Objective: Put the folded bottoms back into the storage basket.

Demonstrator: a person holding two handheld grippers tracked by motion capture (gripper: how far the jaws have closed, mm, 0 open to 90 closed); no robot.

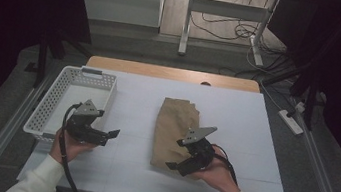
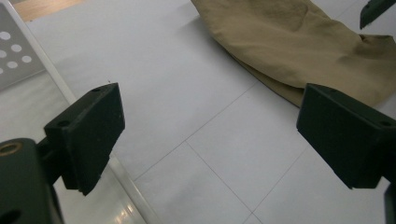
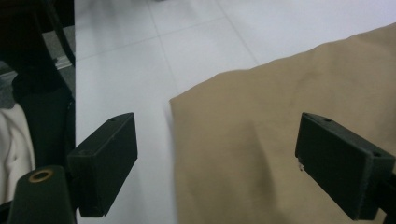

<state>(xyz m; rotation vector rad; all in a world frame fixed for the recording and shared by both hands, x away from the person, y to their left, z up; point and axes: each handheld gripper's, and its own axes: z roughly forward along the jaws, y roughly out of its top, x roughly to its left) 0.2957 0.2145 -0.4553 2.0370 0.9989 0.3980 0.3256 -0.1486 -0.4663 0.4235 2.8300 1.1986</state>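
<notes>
**Both grippers hovering open near a folded tan cloth**

A folded tan cloth (image 1: 173,132) is lying on the white bench (image 1: 236,115), a little right of its middle, with its long side running away from the person. Its near edge is sitting close to the person's right hand (image 1: 220,176).

The right gripper (image 1: 179,154) is hanging over the near part of the cloth, its fingers (image 3: 105,161) standing wide apart and gripping nothing. In the right gripper view, the cloth's near corner is lying between the two fingers, with one finger over bare bench and the other over the fabric. Whether the fingers are touching the fabric cannot be told.

The left gripper (image 1: 107,136) is sitting in the person's left hand (image 1: 68,145), just beside the near right corner of a white perforated basket (image 1: 51,104), which is standing at the bench's left edge. Its fingers (image 2: 88,133) are also spread wide and are holding nothing. In the left gripper view they are pointing across the bare bench toward the cloth, which is lying well apart from them, and the basket's rim is running beneath the finger on that view's left.

A pale sleeve (image 1: 43,179) is covering each forearm at the bottom of the high view.
</notes>
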